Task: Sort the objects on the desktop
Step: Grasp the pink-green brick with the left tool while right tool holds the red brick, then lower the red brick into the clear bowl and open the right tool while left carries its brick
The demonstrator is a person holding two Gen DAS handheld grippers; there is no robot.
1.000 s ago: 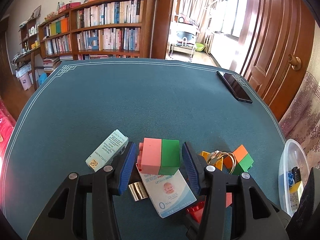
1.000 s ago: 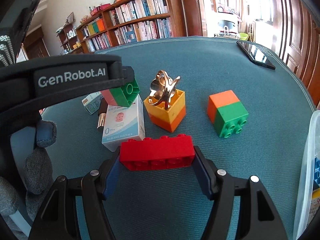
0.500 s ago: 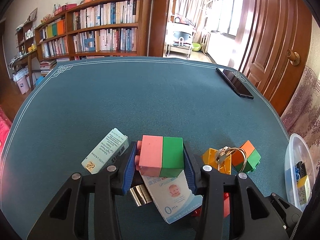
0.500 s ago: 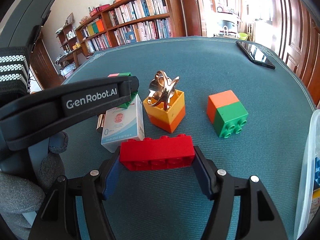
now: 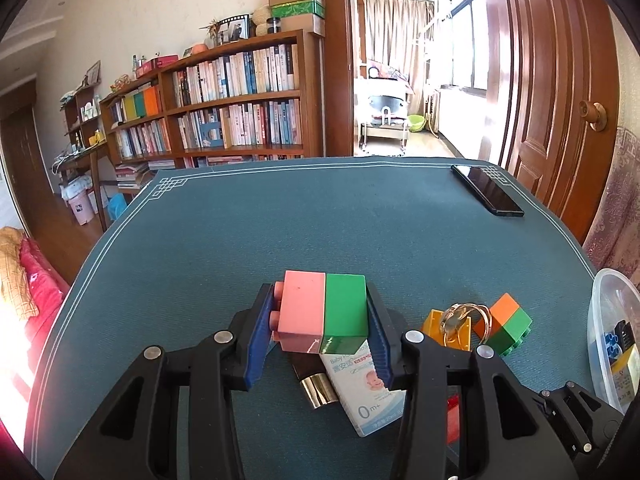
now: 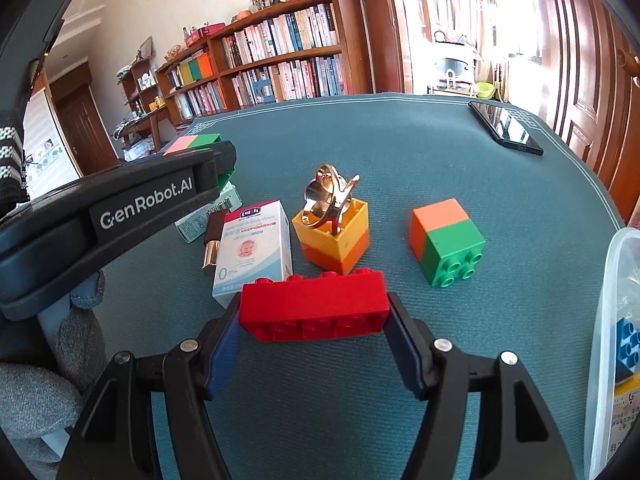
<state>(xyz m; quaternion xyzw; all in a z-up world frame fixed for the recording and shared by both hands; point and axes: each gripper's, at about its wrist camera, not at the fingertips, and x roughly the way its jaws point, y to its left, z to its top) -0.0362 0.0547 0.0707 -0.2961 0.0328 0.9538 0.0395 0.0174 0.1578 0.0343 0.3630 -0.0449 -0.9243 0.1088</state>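
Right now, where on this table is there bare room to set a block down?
The far half of the teal mat is bare, from the phone leftward to the edge. A smaller gap lies between the orange-green cube and the plastic tub. It is crowded around the baby-wash box and the yellow-orange block.
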